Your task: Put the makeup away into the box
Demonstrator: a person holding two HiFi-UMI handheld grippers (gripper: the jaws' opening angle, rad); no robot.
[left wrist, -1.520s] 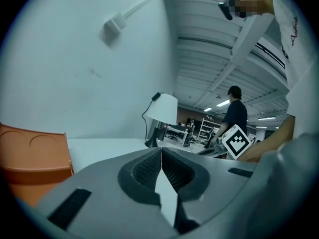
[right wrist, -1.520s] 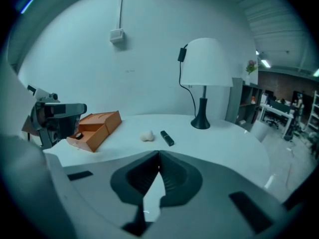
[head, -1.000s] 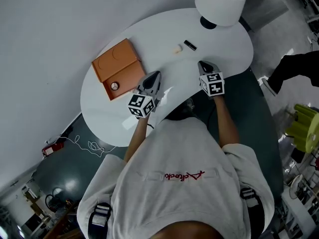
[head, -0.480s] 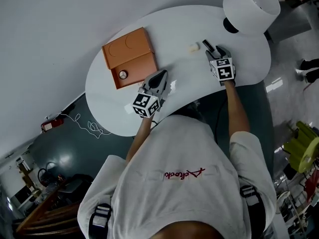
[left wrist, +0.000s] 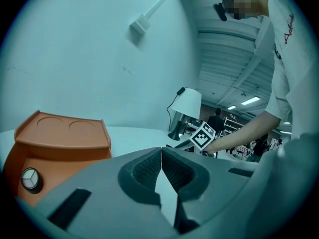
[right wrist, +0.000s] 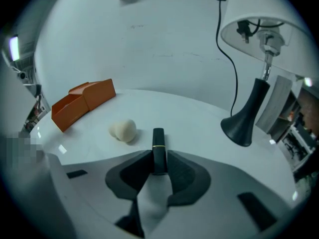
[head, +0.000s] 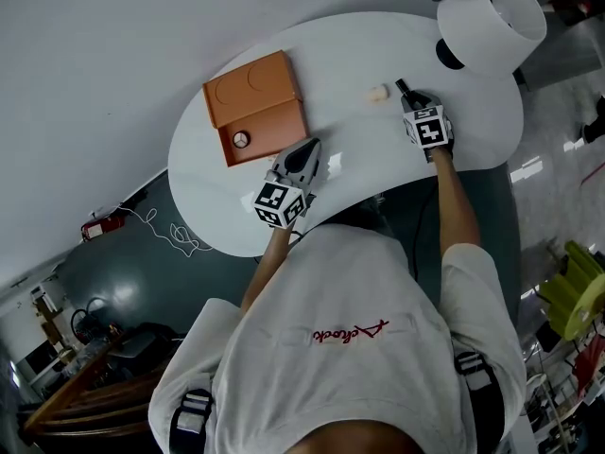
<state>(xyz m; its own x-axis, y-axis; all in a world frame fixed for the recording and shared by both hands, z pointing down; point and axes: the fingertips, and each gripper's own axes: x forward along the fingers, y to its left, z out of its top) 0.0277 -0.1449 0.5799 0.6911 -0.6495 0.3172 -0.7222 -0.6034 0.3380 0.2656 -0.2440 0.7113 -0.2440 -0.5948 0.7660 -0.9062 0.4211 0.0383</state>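
Lipstick (right wrist: 158, 151) first: black with a thin gold band, flat on the white table (head: 217, 206) at its far right, long axis pointing away toward the wall. Pinched by its near end in the right gripper (right wrist: 158, 166), whose jaws have just been closing and now press on both flanks of the tube. Taken low and by the end, probably to lift it without rolling it and to carry it left to the orange box (head: 255, 107). Tilted down at the tabletop for the same reason.

Left gripper (left wrist: 161, 168): clenched on nothing, pads meeting. Hangs just near and right of the box, likely parked to steady or open it once the lipstick arrives.

From the head view alone, the whole layout: box at far left, beige sponge (head: 378, 92) between box and lipstick and just left of the tube, lamp (head: 492, 26) at far right. Hides the grip itself under the marker cube, leaving only a dark tip of the tube visible.

From the right gripper view alone, the pad contact and the gold band, with the sponge resting free just beyond and left.

From the left gripper view alone, the box's near face with a round pale knob (left wrist: 29, 179) and two round recesses on top. Cannot tell there whether the box is open. No lipstick or sponge in that view.
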